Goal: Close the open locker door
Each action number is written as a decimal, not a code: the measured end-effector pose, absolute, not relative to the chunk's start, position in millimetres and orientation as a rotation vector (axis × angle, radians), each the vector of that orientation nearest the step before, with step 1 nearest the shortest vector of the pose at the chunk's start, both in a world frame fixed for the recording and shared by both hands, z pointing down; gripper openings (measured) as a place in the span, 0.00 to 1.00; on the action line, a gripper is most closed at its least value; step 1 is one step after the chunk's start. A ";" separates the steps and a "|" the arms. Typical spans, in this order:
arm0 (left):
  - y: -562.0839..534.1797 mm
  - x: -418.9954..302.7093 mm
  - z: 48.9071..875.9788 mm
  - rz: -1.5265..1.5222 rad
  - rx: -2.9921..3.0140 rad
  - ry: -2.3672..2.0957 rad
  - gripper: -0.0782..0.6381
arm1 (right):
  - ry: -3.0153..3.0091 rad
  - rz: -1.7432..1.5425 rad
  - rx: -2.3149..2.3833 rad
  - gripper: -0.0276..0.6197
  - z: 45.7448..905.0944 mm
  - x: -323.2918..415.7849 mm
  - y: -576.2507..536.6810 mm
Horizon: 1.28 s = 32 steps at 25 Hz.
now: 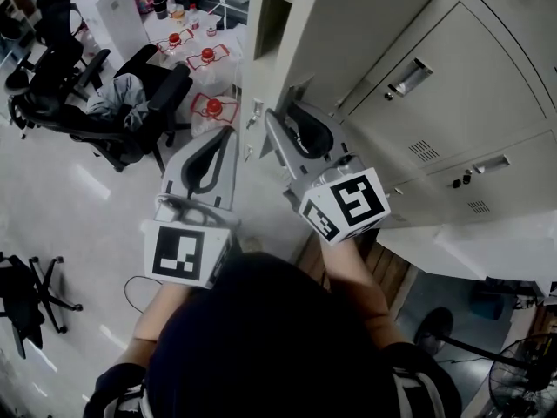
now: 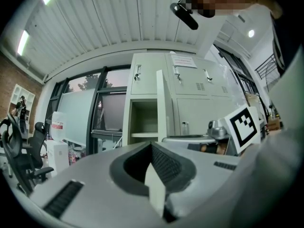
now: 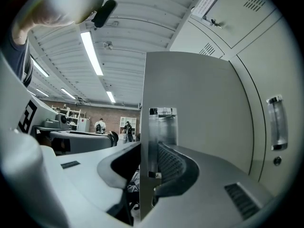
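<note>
Your right gripper (image 1: 287,116): jaws clamped on free edge of pale grey metal locker door (image 1: 357,33), for swinging it shut. Your left gripper (image 1: 230,132): jaws together, empty, spare.

Left gripper (image 1: 228,134): pointed level, jaws together, held nothing.
Right gripper (image 3: 151,151): pointed level, jaws clamped the door (image 3: 190,103) edge.
Forearms (image 1: 352,270): stretched forward.

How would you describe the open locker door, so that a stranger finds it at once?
Find the bank of grey lockers on the right of the head view. One open door stands out from it toward the person, its free edge between the right gripper's jaws. The neighbouring doors lie shut and flush.
</note>
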<state>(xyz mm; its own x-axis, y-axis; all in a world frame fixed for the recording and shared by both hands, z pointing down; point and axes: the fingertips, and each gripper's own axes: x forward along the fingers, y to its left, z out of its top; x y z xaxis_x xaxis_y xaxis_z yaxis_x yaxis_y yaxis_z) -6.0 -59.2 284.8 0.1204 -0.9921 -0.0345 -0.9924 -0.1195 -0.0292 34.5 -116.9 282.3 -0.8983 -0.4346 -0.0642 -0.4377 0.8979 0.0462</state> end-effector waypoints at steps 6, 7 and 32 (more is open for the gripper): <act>-69.4 -13.4 283.5 0.017 -2.323 2.036 0.11 | 3.009 0.105 -0.705 0.22 283.0 25.9 -123.4; -71.9 -15.8 283.0 0.016 -2.327 2.030 0.11 | 3.007 0.107 -0.713 0.22 282.9 23.3 -125.4; -172.1 -92.1 273.1 0.053 -2.551 1.720 0.11 | 2.923 0.106 -1.052 0.20 279.9 -47.0 -202.0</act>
